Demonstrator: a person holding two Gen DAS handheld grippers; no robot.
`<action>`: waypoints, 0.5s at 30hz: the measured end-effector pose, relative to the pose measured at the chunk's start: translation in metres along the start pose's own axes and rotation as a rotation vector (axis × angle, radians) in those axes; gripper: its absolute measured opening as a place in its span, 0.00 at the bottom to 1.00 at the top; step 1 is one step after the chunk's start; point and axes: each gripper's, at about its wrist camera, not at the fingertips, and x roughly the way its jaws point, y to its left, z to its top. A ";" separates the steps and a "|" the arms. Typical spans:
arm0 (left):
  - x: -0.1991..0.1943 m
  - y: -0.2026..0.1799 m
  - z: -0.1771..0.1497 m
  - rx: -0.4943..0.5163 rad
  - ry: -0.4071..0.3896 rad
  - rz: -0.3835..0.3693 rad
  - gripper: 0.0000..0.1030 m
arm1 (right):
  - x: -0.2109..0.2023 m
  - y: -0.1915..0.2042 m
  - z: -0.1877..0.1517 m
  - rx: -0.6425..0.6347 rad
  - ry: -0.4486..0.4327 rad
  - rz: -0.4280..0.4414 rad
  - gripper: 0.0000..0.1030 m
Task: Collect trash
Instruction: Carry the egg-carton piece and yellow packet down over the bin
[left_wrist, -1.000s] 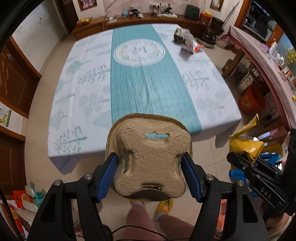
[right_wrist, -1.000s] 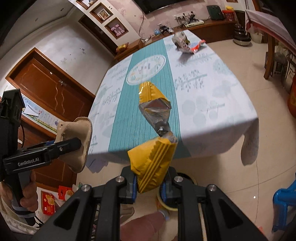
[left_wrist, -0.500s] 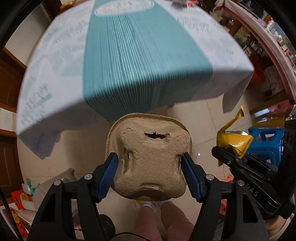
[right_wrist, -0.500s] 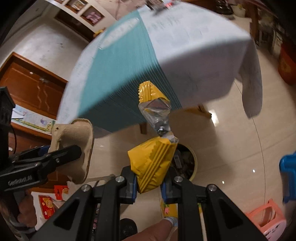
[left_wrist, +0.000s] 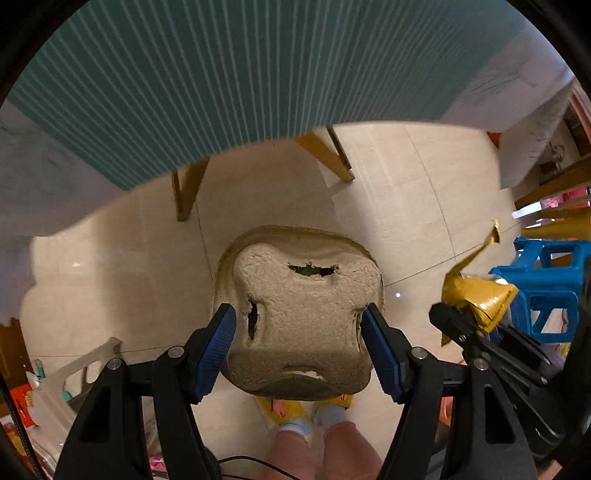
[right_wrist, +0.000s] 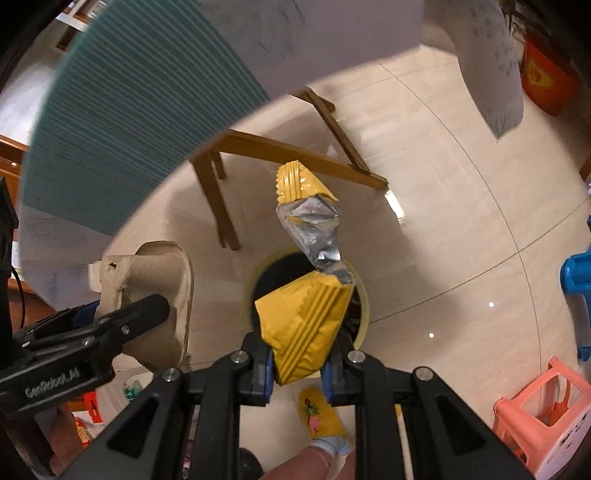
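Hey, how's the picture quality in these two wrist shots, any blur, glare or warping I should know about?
Left wrist view: the striped tablecloth is smeared by motion while the pulp tray in the left gripper stays sharp. Right wrist view: fisheye bends the floor seams, small glints dot the tiles, and the yellow wrapper in the right gripper is crisp above the bin.

1. Pulp cup carrier (left_wrist: 301, 317): rough, matt moulded paper fibre, torn.
2. Snack wrapper (right_wrist: 306, 314): glossy yellow film, silver foil lining.
3. Floor tiles (right_wrist: 436, 229): smooth, glossy.
4. Stool (right_wrist: 546, 417): pink plastic.
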 end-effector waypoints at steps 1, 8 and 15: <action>0.010 0.002 0.000 -0.003 0.003 0.004 0.66 | 0.006 -0.003 -0.001 0.002 0.000 -0.006 0.18; 0.066 0.008 -0.002 0.000 0.028 0.022 0.66 | 0.046 -0.015 -0.002 0.016 0.020 -0.043 0.18; 0.089 0.016 0.003 -0.006 0.064 0.013 0.66 | 0.068 -0.009 -0.004 -0.012 0.050 -0.058 0.18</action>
